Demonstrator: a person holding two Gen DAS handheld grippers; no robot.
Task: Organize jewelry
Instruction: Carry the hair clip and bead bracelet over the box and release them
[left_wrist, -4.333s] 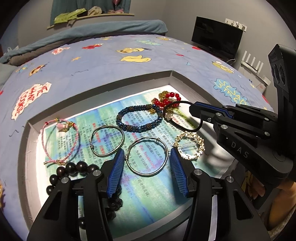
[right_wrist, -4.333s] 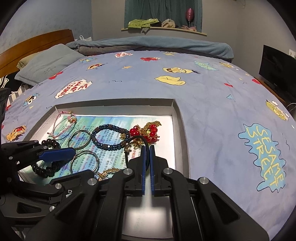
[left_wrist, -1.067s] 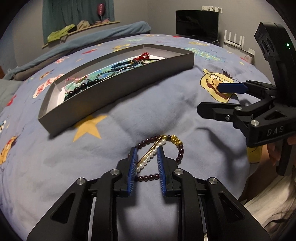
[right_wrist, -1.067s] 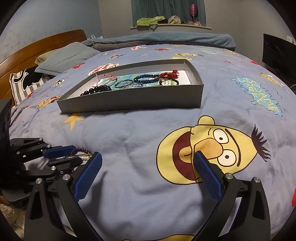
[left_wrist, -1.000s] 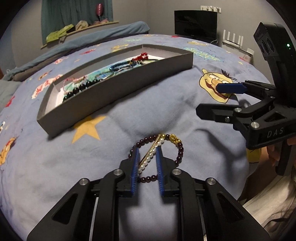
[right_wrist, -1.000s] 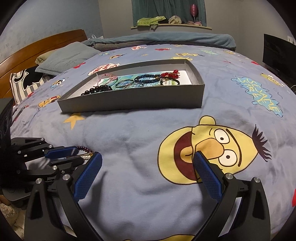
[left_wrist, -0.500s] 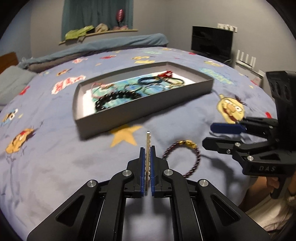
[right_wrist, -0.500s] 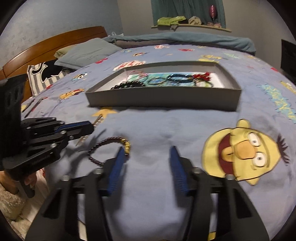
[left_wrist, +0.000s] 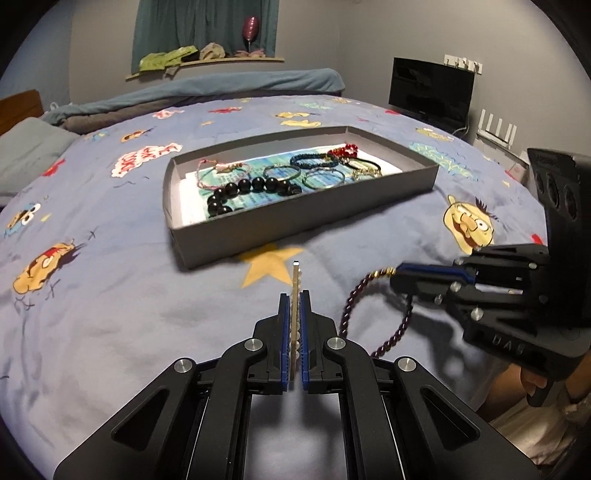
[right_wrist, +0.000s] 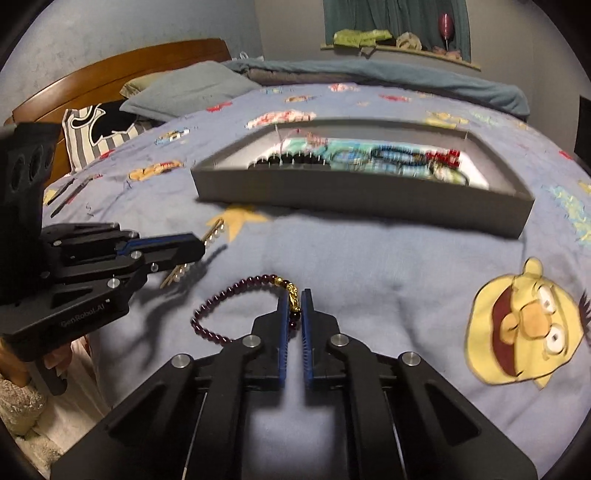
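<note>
My left gripper (left_wrist: 294, 295) is shut on a thin gold clip set with pearls (left_wrist: 295, 271), which sticks out edge-on past its tips above the bedspread. To its right, my right gripper (left_wrist: 397, 275) grips a dark red bead bracelet (left_wrist: 347, 314) that loops down from it. In the right wrist view the right gripper (right_wrist: 294, 295) is closing its jaws, pads pressing on the gold charm of the bracelet (right_wrist: 221, 295). The left gripper (right_wrist: 197, 245) shows at the left with the clip (right_wrist: 214, 230). A grey tray (left_wrist: 295, 229) farther back holds several bracelets and bangles.
The blue cartoon-print bedspread (left_wrist: 110, 295) covers the bed. Pillows (right_wrist: 192, 88) and a wooden headboard (right_wrist: 110, 70) lie at the far left. A black screen (left_wrist: 430, 96) stands at the back right. A person's hand (left_wrist: 533, 384) holds the right gripper's handle.
The left gripper shut on the pearl clip and lifted it off the bracelet. The right gripper swung left from wide open and closed on the red bead bracelet.
</note>
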